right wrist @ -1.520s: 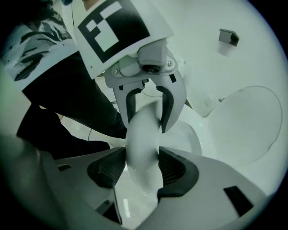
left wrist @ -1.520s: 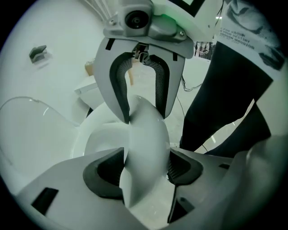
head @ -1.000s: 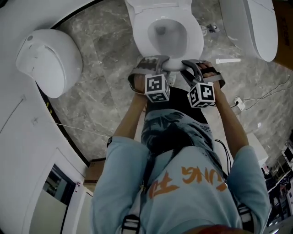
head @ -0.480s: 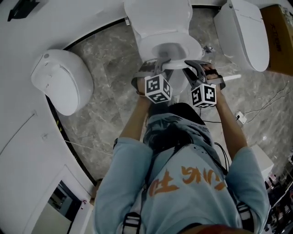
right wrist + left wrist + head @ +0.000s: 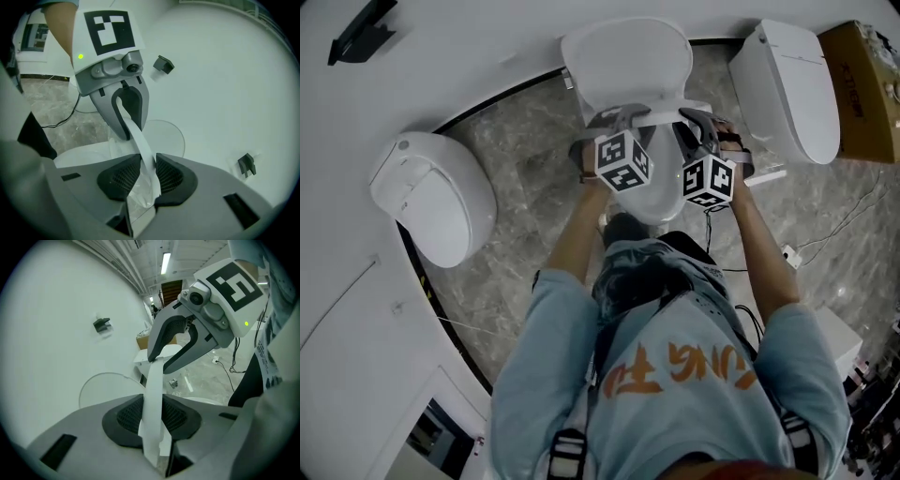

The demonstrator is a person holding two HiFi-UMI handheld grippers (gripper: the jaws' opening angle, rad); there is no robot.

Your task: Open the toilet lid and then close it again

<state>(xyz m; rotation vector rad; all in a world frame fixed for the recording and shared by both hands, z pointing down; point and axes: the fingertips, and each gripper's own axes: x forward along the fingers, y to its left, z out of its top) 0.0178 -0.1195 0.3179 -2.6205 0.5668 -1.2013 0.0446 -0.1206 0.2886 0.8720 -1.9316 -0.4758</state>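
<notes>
The white toilet lid (image 5: 623,61) stands tilted up above its bowl (image 5: 654,202), and both grippers hold its thin front edge. My left gripper (image 5: 623,114) pinches that edge from the left and my right gripper (image 5: 689,117) from the right, close together. In the left gripper view the lid edge (image 5: 153,394) runs as a white strip between my left gripper's (image 5: 152,423) black pads. In the right gripper view the lid edge (image 5: 140,145) sits likewise in my right gripper (image 5: 143,180). Both pairs of jaws have just been closing onto it.
A second toilet (image 5: 431,197) stands at the left on a white curved platform and a third toilet (image 5: 787,89) at the right. A cardboard box (image 5: 862,94) sits at the far right. Cables (image 5: 844,225) trail over the marble floor.
Both grippers have risen and moved toward the back of the toilet together. The edge they hold has swung up from lying flat on the bowl to a steep tilt.
</notes>
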